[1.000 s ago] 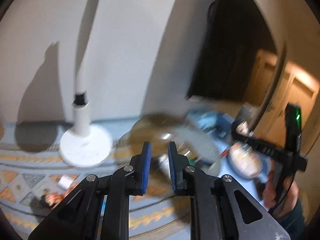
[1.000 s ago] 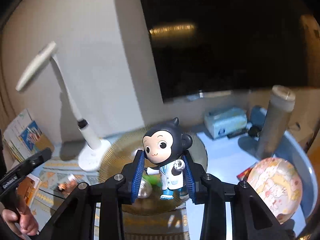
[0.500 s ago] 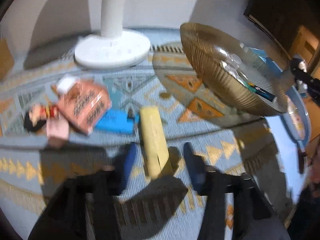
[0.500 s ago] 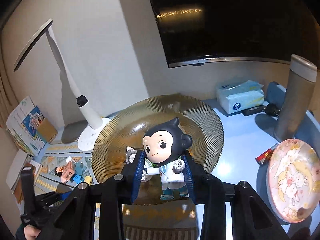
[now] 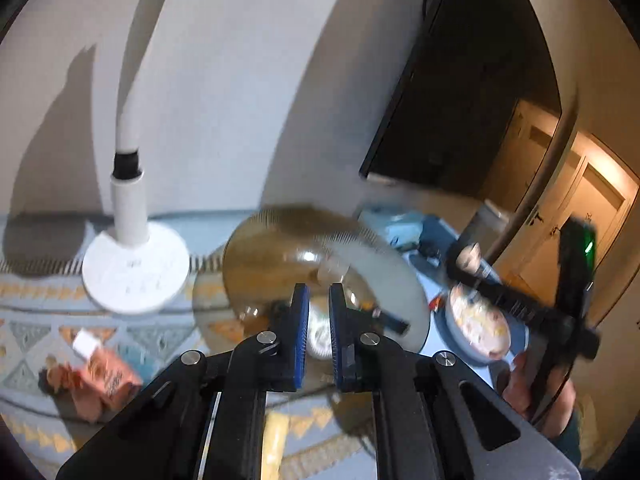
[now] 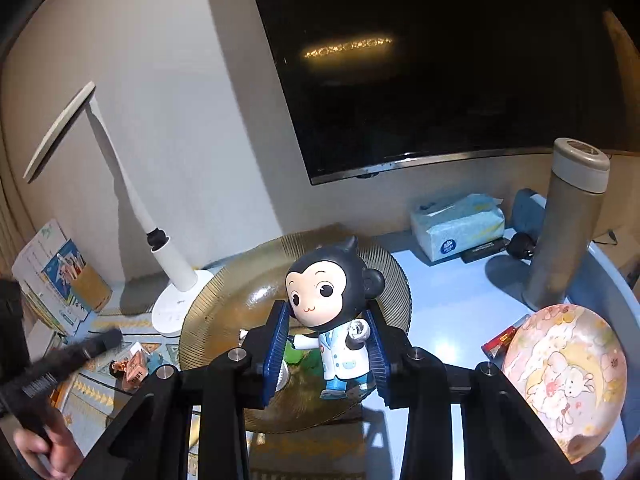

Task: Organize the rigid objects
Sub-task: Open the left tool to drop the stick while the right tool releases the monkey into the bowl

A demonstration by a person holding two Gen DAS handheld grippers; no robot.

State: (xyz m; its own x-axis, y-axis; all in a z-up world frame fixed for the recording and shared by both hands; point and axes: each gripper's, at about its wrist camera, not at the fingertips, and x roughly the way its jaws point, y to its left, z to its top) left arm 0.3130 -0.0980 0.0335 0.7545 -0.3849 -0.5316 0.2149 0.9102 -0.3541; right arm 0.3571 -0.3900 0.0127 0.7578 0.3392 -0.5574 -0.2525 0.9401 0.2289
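Note:
My right gripper [image 6: 326,350] is shut on a black-headed monkey figurine [image 6: 332,312] in a white coat, held over the ribbed amber glass bowl [image 6: 224,308]. Small items lie in the bowl, one green. My left gripper [image 5: 318,336] has its jaws nearly together with nothing between them, raised in front of the same bowl [image 5: 272,248]. A yellow bar [image 5: 276,444] lies on the mat below it. A pink box [image 5: 106,376] and a small doll [image 5: 50,378] lie at the left.
A white desk lamp [image 5: 134,268] stands left of the bowl. A tissue pack [image 6: 460,224], a tall grey flask [image 6: 568,224] and a rabbit-print plate [image 6: 560,372] stand on the blue table at the right. A dark TV [image 6: 440,60] hangs behind.
My left gripper was open low around the yellow bar; it has lifted and closed, empty. My right gripper still holds the figurine and has shifted slightly over the bowl.

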